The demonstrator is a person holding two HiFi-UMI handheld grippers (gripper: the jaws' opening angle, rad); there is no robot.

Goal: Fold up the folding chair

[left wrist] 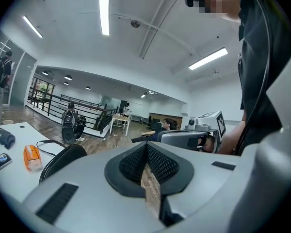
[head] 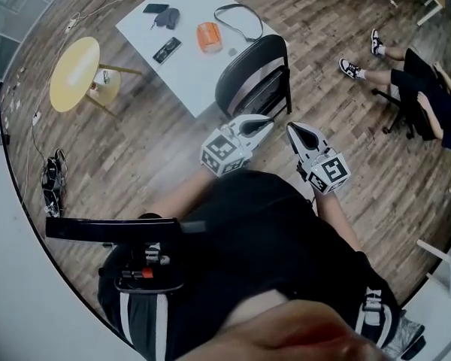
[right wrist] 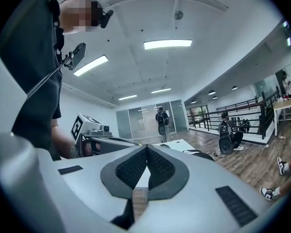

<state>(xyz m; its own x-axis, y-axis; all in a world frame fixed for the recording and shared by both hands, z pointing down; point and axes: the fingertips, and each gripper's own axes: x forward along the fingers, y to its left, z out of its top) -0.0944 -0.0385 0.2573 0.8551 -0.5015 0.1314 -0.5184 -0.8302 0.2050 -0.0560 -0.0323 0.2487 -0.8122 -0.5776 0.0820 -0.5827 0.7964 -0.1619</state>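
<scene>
Black chair (head: 244,68) beyond both closed jaws

We are seeing bright, even indoor light: long ceiling lights (left wrist: 105,9) are glowing white at the top of both gripper views. Fisheye bending is curving every edge, and black corners are ringing the frames. Close to the lens, the left gripper (left wrist: 146,152) and right gripper (right wrist: 146,157) are looking soft; the head view's bottom edge is smearing into blur.

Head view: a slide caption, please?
Left gripper and right gripper, both shut and empty, held near a black folding chair beside a white rectangular table.
</scene>
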